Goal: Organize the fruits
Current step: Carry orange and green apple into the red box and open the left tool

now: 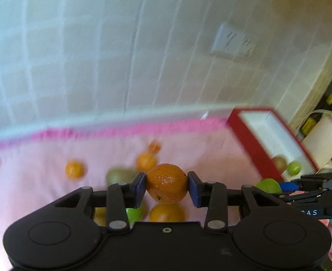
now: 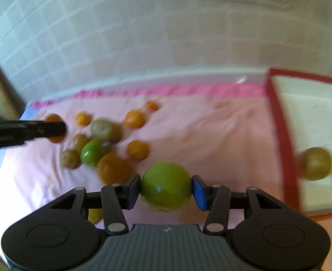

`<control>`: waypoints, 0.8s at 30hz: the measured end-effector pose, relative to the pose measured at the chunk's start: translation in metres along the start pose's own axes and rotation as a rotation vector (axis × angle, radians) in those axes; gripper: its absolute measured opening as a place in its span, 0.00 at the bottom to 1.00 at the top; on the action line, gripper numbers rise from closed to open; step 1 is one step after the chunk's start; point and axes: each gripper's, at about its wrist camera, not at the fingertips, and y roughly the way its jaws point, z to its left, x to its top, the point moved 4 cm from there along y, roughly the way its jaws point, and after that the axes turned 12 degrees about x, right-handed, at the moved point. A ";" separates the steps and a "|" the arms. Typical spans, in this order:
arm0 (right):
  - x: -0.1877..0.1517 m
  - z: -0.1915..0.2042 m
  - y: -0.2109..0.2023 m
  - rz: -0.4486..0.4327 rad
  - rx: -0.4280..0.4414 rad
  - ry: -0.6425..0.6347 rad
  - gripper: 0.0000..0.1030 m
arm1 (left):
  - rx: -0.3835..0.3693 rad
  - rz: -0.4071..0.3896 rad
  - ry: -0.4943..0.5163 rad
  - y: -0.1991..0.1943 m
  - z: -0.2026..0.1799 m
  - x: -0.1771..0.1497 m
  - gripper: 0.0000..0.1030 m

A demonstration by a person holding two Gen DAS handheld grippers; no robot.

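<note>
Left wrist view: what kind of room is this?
Probably a home kitchen or utility corner: white tiled wall with a white wall socket, a white plastic jug at right, and a pink cloth-covered table of fruit.

The left wrist view looks forward and downward along the left gripper (image 1: 167, 186), whose black body fills the lower frame, with a round orange citrus fruit (image 1: 167, 183) close before the lens. It faces the pale tiled wall (image 1: 98, 45) across the pink cloth-covered table (image 1: 30, 158).

The right wrist view looks the same way from the right gripper (image 2: 166, 187), nearest a round green fruit (image 2: 166, 186), tilted downward over the cloth.

Both views share the tiled wall, the pink cloth, the loose pile of orange, green and brownish fruits (image 2: 102, 144), and the red-rimmed white box (image 1: 267, 133) at the right. Each view also catches the other gripper at its edge.
</note>
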 end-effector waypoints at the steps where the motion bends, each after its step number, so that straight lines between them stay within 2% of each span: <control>1: 0.004 -0.010 -0.013 -0.026 -0.027 0.008 0.50 | -0.013 -0.027 0.006 -0.005 -0.006 0.009 0.46; 5: 0.013 -0.051 -0.053 -0.115 -0.129 0.055 0.50 | -0.076 -0.116 0.010 -0.010 -0.038 0.040 0.46; 10: 0.014 -0.114 -0.095 -0.215 -0.218 0.179 0.50 | -0.208 -0.164 -0.050 0.012 -0.093 0.054 0.46; 13: 0.017 -0.154 -0.109 -0.266 -0.257 0.245 0.50 | -0.306 -0.138 -0.102 0.042 -0.130 0.054 0.46; 16: 0.024 -0.190 -0.112 -0.300 -0.269 0.300 0.50 | -0.366 -0.071 -0.107 0.072 -0.171 0.047 0.46; 19: 0.030 -0.220 -0.105 -0.310 -0.261 0.337 0.50 | -0.395 -0.011 -0.058 0.096 -0.209 0.033 0.46; 24: 0.040 -0.257 -0.082 -0.303 -0.234 0.383 0.50 | -0.396 0.020 0.002 0.121 -0.253 0.022 0.46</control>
